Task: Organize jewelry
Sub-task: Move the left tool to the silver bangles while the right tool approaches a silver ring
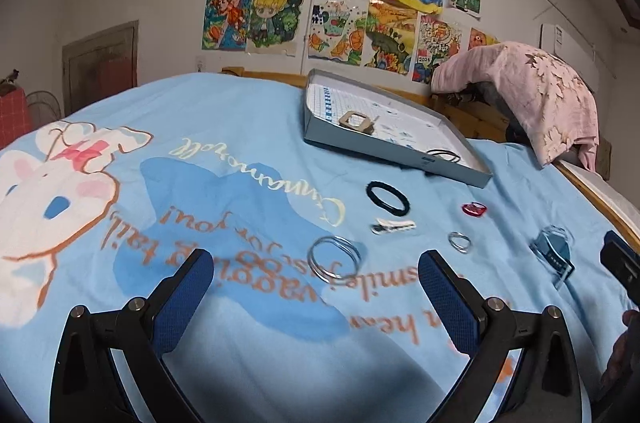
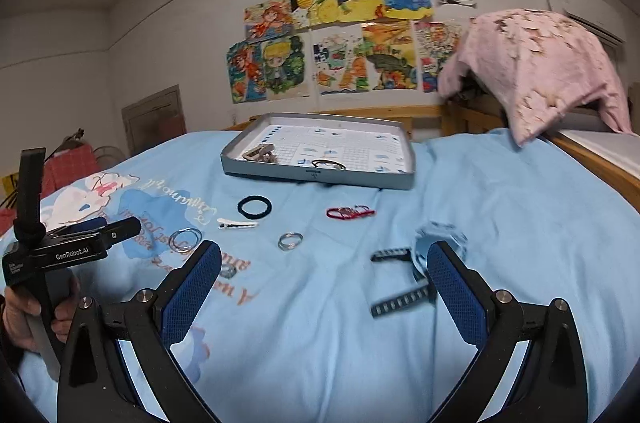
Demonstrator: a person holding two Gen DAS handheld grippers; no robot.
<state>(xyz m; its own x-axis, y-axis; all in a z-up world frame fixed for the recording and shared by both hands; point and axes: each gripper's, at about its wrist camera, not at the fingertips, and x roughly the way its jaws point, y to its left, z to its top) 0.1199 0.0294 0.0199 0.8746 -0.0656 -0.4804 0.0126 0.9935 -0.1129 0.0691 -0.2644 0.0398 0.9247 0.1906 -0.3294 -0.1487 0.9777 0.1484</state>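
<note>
"GenRobot.AI" lettering marks the left gripper (image 2: 120,229). Both it and the right gripper (image 2: 324,265) gape wide, empty, above the bed (image 2: 500,223) strewn with silver rings (image 2: 290,241); gray tray (image 2: 320,179) beyond.

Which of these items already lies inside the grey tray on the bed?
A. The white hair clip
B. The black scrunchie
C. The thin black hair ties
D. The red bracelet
C: the thin black hair ties rest inside the grey tray near its front wall, while the black scrunchie, white hair clip and red bracelet all lie on the blue bedsheet in front of it.
</note>
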